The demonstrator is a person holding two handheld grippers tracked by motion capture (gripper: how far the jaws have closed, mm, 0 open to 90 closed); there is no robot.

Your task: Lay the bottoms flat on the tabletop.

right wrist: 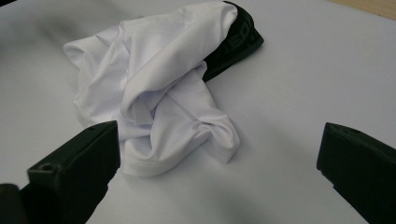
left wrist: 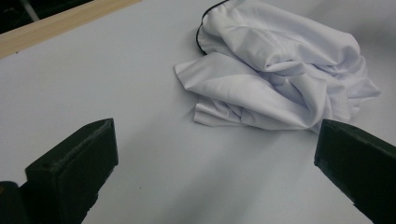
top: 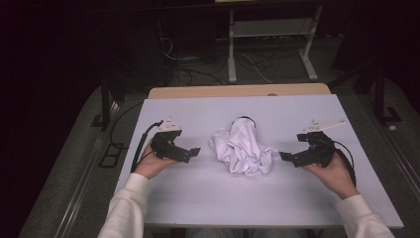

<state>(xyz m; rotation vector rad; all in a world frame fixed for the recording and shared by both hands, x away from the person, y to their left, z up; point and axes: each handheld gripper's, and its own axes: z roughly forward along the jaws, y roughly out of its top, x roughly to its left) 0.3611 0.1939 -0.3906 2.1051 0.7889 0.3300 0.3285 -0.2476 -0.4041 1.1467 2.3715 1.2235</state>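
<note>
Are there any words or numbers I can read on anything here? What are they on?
Black band on the white garment: it has raised letters, maybe "SO", too dark and cut off to read for sure.
Table, left gripper, right gripper: no readable words or numbers.

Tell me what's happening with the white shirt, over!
Left tool open, right tool open, both empty. White shirt crumpled mid-table between them, untouched. Nothing in the way.

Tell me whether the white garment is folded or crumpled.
Crumpled. The garment lies in a bunched heap with loose creases, its black collar on the far side, between the open left gripper and right gripper.
</note>
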